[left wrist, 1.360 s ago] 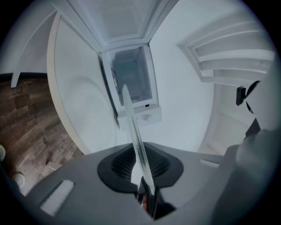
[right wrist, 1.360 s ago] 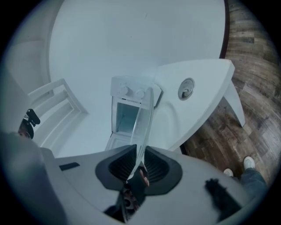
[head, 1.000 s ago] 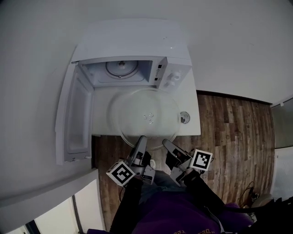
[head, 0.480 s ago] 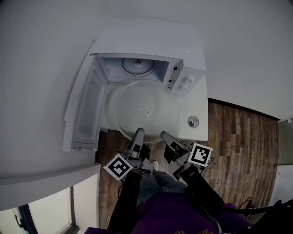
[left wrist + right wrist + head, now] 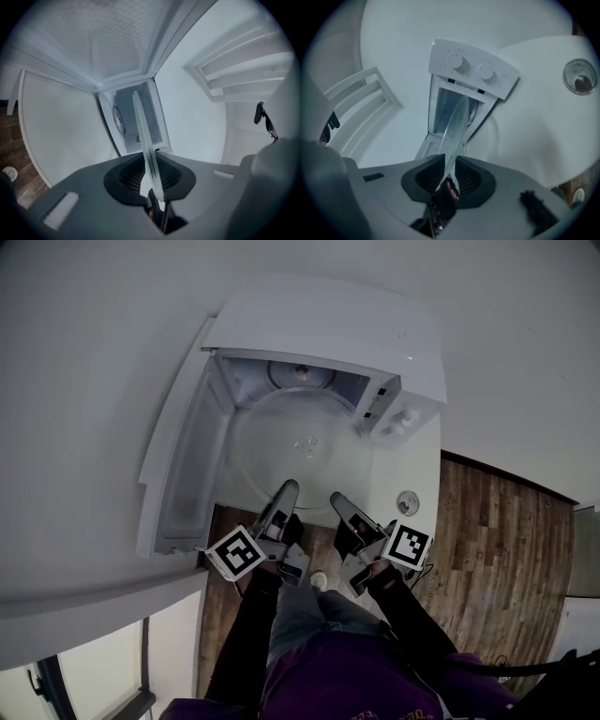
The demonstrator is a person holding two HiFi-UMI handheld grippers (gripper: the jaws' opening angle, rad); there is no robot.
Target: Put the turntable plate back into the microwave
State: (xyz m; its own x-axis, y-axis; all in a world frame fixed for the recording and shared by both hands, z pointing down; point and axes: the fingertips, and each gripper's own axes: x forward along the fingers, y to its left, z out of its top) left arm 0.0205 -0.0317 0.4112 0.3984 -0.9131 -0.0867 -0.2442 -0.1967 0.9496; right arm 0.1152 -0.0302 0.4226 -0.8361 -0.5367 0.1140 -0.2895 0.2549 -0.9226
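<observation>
The clear glass turntable plate (image 5: 300, 442) hangs level in front of the open white microwave (image 5: 319, 324), its far rim at the cavity mouth. My left gripper (image 5: 286, 488) is shut on the near rim at the left. My right gripper (image 5: 339, 501) grips the same rim at the right. Its jaws have just been opening a little, and the rim is still between the pads. In the left gripper view the plate (image 5: 143, 136) runs edge-on from the left gripper (image 5: 152, 180) toward the cavity. In the right gripper view the plate (image 5: 457, 126) rises from the right gripper (image 5: 447, 176).
The microwave door (image 5: 183, 465) swings wide open to the left. The roller ring (image 5: 300, 374) lies on the cavity floor. Control knobs (image 5: 403, 418) sit right of the cavity. A small round object (image 5: 407, 502) rests on the white table (image 5: 417, 465). Wooden floor (image 5: 506, 549) lies at the right.
Both grippers have carried the plate away from me toward the microwave. Its far rim now reaches the cavity opening instead of hanging over the table's front.
</observation>
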